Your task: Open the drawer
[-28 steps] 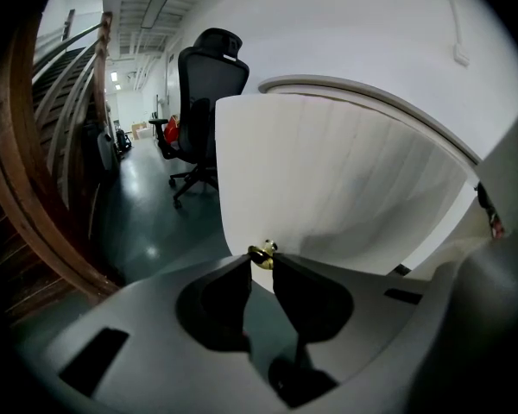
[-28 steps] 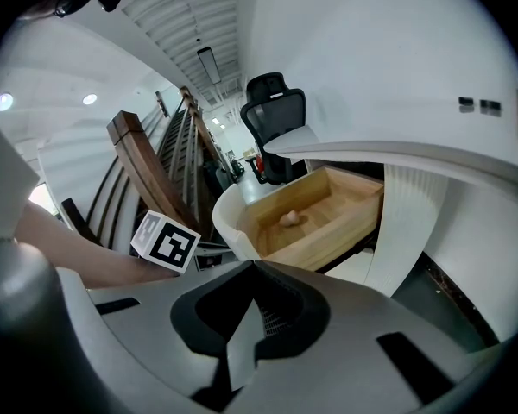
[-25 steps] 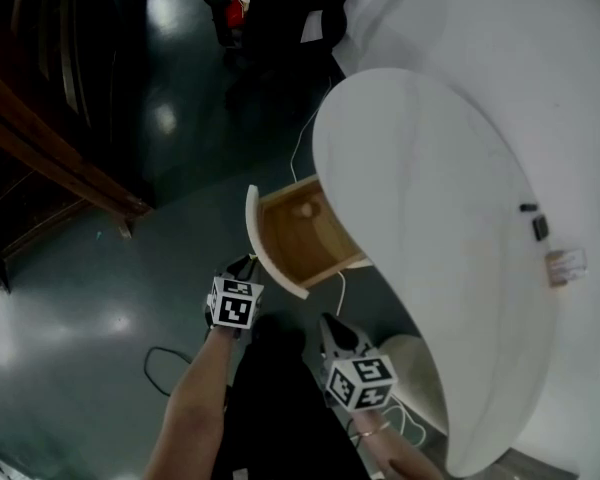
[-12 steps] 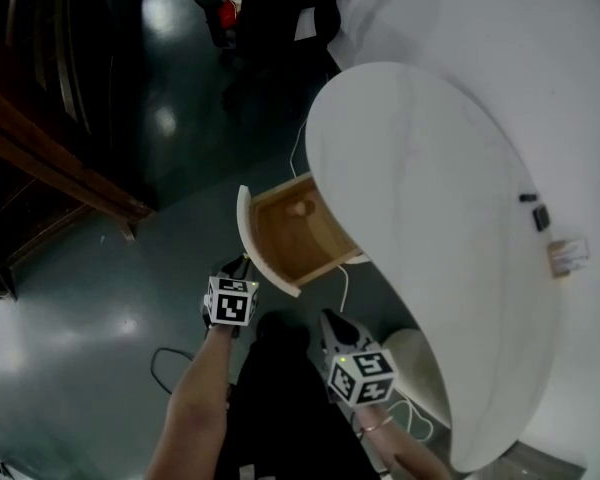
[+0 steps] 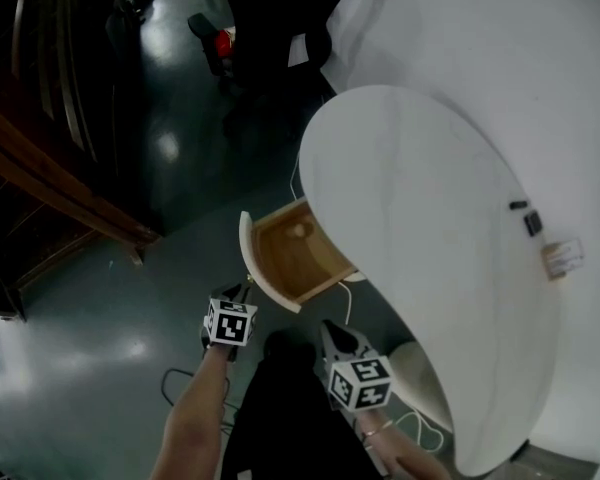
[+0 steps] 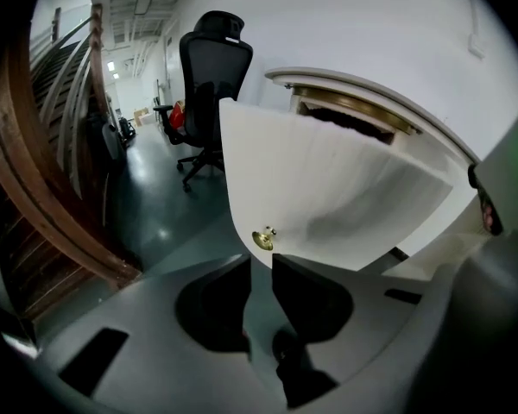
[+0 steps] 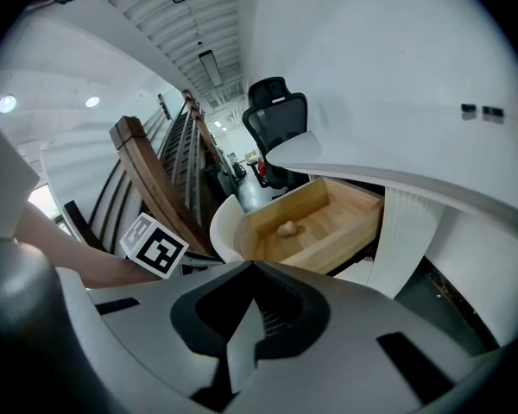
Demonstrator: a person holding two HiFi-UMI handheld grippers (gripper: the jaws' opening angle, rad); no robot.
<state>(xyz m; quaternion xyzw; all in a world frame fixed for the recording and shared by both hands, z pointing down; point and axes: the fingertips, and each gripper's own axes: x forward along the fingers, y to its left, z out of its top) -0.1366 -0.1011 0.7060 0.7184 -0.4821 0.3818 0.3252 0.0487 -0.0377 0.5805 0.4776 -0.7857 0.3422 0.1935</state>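
The wooden drawer (image 5: pixel 292 253) stands pulled out from under the round white table (image 5: pixel 420 268), its curved white front (image 5: pixel 246 253) facing me. A small pale lump (image 7: pixel 287 228) lies inside it. My left gripper (image 5: pixel 242 290) hovers just short of the drawer front. In the left gripper view a narrow gap shows between the jaws, with nothing in it, and the brass knob (image 6: pixel 263 240) sits just beyond the fingertips. My right gripper (image 5: pixel 330 330) hangs lower right of the drawer, away from it, with its jaws meeting at the tips (image 7: pixel 250 266).
A black office chair (image 6: pixel 209 84) stands on the dark floor behind the drawer. A wooden stair railing (image 6: pixel 60 205) runs along the left. A cable (image 5: pixel 170 383) lies on the floor near my left arm. Small dark items (image 5: pixel 528 220) and a label (image 5: pixel 562 258) rest on the table.
My left gripper has drawn back a little from the drawer front, toward me. The drawer stays as far out as before. The right gripper has kept its place.
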